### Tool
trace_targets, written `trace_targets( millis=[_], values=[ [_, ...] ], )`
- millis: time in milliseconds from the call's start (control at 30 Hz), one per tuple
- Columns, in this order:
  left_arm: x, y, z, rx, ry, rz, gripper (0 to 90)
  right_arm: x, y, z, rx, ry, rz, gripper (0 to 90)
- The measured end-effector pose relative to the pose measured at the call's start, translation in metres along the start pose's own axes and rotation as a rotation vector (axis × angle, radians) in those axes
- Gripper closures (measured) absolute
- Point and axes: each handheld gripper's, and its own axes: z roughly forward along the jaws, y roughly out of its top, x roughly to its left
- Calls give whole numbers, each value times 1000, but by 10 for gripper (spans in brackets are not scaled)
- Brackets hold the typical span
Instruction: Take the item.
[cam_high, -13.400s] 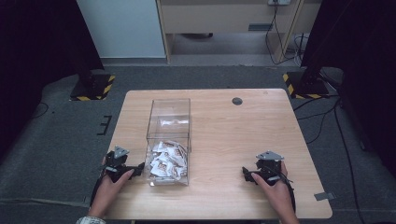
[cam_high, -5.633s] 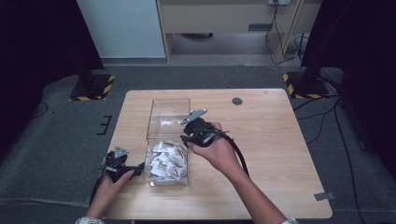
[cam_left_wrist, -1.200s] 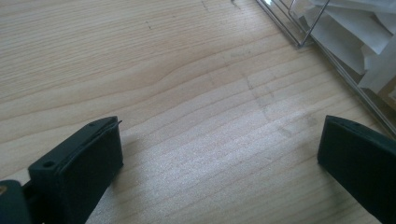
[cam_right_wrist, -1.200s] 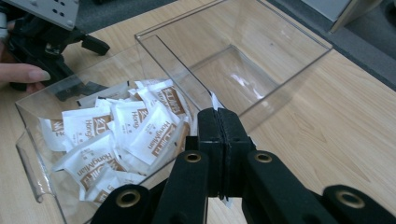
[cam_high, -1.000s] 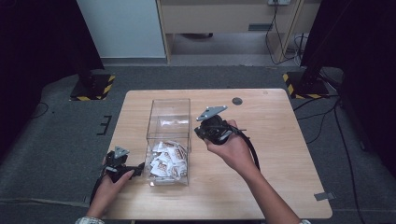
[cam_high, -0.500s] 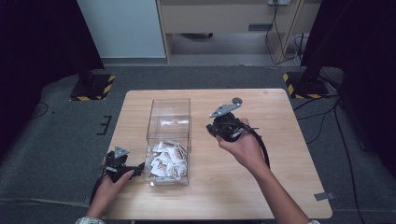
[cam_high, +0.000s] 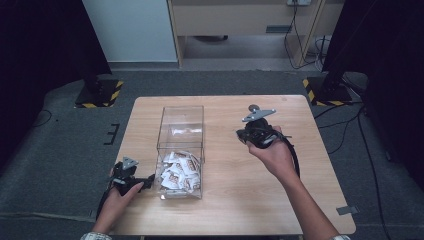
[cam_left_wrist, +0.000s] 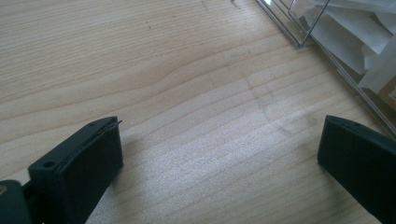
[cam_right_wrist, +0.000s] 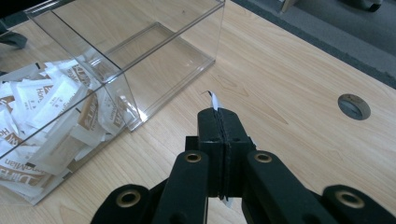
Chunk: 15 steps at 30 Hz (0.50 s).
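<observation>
The right tongs (cam_right_wrist: 218, 122) pinch one white packet (cam_right_wrist: 214, 100) above the bench (cam_high: 310, 150), right of the clear box (cam_high: 181, 145). Lower it flat before releasing, I judge. The left tongs (cam_left_wrist: 219, 158) rest open, holding nothing.

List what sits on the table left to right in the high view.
Left gripper → clear box with packets at its near end → right gripper, shut on a packet → table hole.
</observation>
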Motion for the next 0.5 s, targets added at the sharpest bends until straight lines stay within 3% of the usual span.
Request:
trace_targets(
  millis=[267, 500],
  values=[
    [0, 0, 0, 0, 0, 0, 0, -15, -7, 1, 1, -22, 22, 894],
    [0, 0, 0, 0, 0, 0, 0, -30, -25, 8, 16, -51, 55, 893]
  ],
)
